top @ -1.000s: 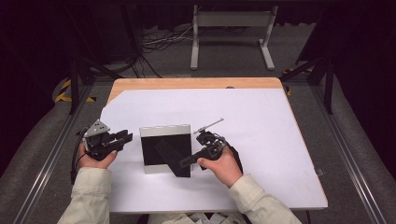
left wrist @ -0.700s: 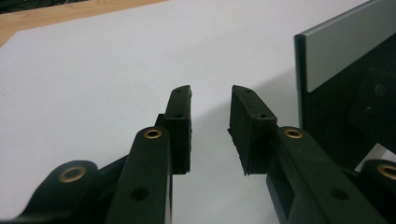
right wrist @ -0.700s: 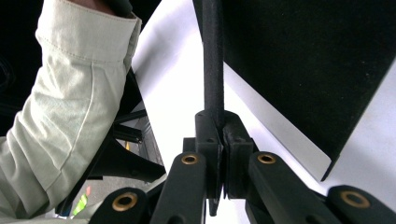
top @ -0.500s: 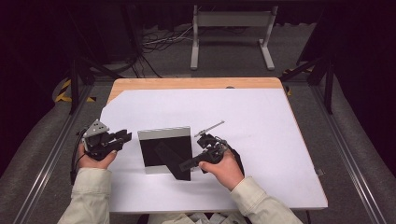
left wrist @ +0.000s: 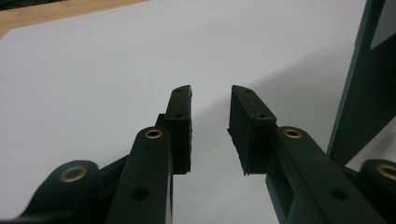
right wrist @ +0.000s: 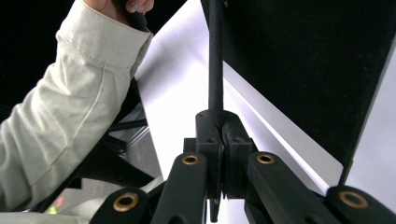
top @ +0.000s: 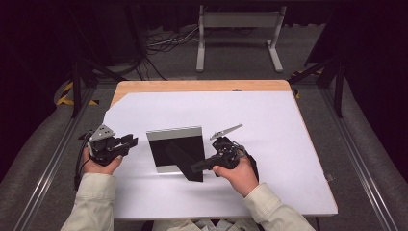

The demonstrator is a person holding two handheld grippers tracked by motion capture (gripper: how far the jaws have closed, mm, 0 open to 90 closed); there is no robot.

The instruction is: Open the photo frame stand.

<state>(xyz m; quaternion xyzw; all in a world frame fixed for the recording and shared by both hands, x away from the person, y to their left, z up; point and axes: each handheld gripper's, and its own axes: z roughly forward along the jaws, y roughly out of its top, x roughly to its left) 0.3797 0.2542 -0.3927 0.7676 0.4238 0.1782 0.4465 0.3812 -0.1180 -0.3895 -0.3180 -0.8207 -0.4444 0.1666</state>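
Note:
A flat black panel with pale strips along its far and near edges lies on the white sheet. A thin black flap runs from its back toward the near right corner. My right gripper is shut on that flap, which I see edge-on between the pads as a black strip, with the panel to its right. My left gripper rests to the left of the panel, apart from it. Its jaws stand open over bare white sheet, and the panel's edge rises at the right.
The white sheet covers most of a wooden table. A person's pale sleeve holds the left gripper. A grey metal stand and cables are on the floor beyond the table. Metal rails run along both sides.
The right gripper has shifted slightly with the flap in it, and the panel has nudged a little. The left gripper has stayed where it was.

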